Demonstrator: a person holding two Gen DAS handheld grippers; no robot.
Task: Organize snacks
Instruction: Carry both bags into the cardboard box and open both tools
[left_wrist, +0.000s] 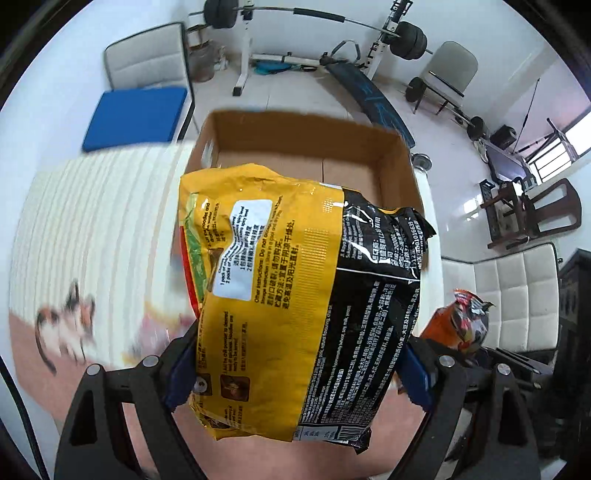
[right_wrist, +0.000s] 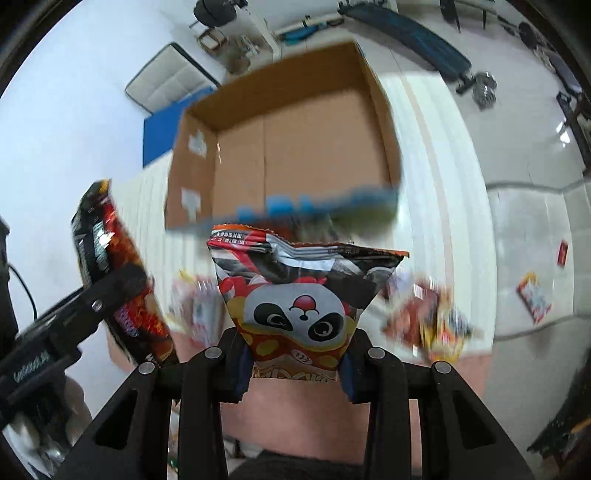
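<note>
My left gripper (left_wrist: 295, 373) is shut on a big yellow and black noodle pack (left_wrist: 295, 295), held up in front of an open cardboard box (left_wrist: 399, 162). In the right wrist view, my right gripper (right_wrist: 293, 363) is shut on a small panda snack bag (right_wrist: 295, 302), lifted above the table. The same box (right_wrist: 295, 92) stands beyond it, its inside bare. The left gripper's pack (right_wrist: 118, 280) shows at the left of that view. The panda bag (left_wrist: 461, 325) appears at the right of the left wrist view.
Several blurred snack packets (right_wrist: 432, 325) lie on the striped tablecloth (right_wrist: 443, 184) near the box. A chair with a blue cushion (left_wrist: 136, 118) stands at the table's far left. Weight bench (left_wrist: 369, 92) and barbell rack stand behind. Two packets (right_wrist: 533, 299) lie on the floor at right.
</note>
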